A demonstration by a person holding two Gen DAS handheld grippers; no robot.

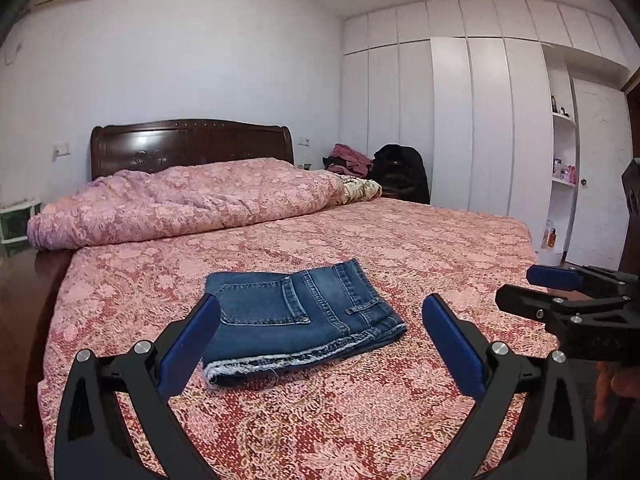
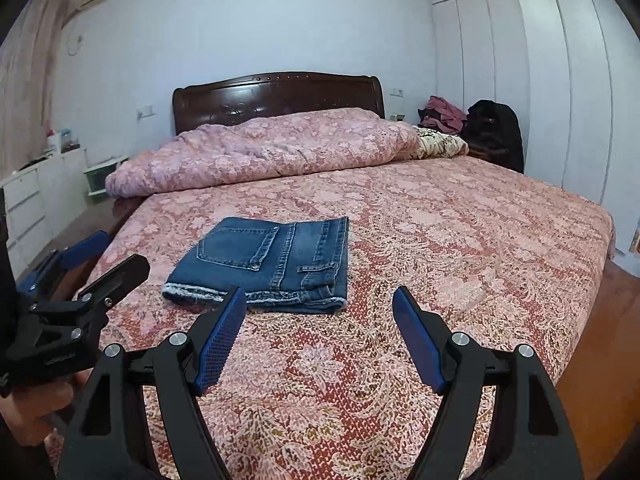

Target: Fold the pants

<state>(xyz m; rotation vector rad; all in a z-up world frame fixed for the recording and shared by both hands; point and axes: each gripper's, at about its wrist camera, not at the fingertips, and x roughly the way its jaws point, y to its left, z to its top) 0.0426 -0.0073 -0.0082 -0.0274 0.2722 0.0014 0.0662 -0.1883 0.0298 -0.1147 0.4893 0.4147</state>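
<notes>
While both grippers hang above the near part of the bed [image 1: 440, 240], the pants [image 1: 300, 316] lie folded into a compact denim block on the pink patterned bedspread, well short of the rolled quilt [image 1: 180, 200]. Its long axis runs roughly across the bed, frayed hem edge toward the cameras, back pocket facing up. Left gripper [image 1: 320, 336] stands released, jaws wide, nothing between them. Right gripper [image 2: 320, 328] is likewise spread and empty, just right of the pants.
</notes>
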